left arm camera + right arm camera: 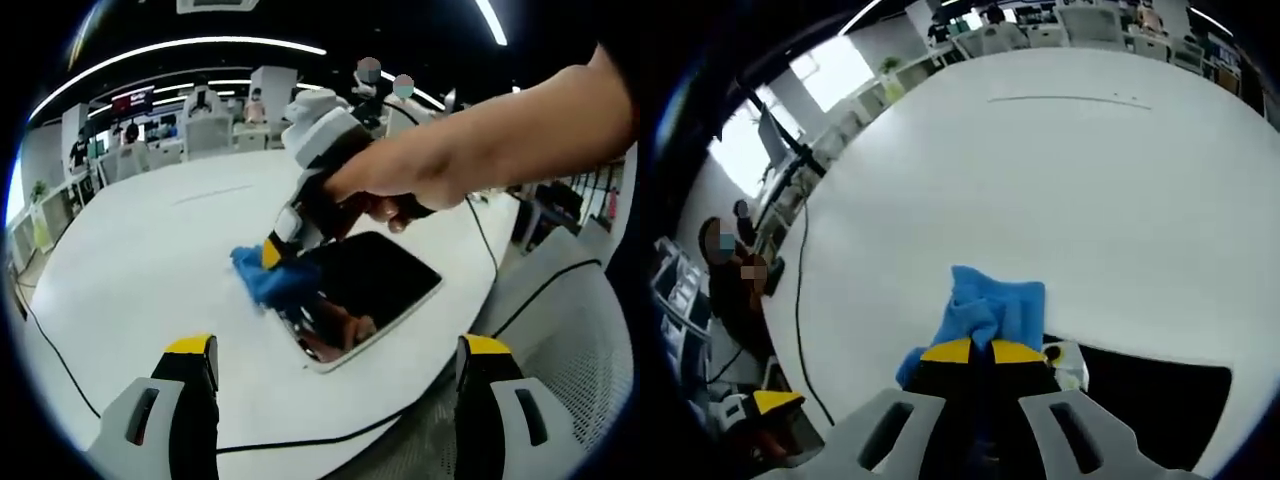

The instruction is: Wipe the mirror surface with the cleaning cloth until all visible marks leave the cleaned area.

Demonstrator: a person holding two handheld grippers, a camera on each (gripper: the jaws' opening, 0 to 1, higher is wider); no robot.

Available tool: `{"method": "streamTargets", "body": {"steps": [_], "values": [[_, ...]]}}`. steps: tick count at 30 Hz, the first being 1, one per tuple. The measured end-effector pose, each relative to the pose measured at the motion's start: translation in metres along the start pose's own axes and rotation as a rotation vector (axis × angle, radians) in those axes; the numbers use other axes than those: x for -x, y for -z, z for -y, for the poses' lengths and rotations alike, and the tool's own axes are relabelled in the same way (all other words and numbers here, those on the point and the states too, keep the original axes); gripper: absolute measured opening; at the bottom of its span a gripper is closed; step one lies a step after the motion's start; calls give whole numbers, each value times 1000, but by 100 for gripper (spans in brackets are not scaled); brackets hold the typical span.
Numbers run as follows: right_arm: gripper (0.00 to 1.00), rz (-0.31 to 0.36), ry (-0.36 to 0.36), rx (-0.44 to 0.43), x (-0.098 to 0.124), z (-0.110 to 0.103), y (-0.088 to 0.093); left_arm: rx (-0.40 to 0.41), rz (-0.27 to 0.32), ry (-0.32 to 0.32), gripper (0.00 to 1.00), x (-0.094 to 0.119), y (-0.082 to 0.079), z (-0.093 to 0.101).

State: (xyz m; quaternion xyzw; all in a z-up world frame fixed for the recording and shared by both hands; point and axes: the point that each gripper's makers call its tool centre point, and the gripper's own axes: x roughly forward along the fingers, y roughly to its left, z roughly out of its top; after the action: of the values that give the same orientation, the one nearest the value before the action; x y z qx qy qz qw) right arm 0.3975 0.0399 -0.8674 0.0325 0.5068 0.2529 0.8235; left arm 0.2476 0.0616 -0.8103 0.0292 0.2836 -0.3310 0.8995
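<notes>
Blue cloth (990, 305) is pinched in the closed right gripper (980, 352) at the mirror's (375, 285) edge; left gripper (335, 360) hovers near the mirror, jaws wide, empty.

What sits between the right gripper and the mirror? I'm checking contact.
The blue cloth, pinched in the right gripper, presses on the mirror, in the left gripper view.

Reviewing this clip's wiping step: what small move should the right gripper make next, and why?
Probably drag the blue cloth inward across the mirror. The right gripper holds it pinched at the mirror's edge, half on the white table, so most of the glass looks unwiped.
</notes>
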Motion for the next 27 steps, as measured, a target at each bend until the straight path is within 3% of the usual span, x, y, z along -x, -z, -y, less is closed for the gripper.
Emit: {"method": "streamTargets", "body": {"steps": [12,27], "values": [[0,10,12,50,1,-1,-1,-4,-3,-3,100,0,0,0],[0,10,0,53,2,5,0,-11,-8,-6,100,0,1,-1]]}}
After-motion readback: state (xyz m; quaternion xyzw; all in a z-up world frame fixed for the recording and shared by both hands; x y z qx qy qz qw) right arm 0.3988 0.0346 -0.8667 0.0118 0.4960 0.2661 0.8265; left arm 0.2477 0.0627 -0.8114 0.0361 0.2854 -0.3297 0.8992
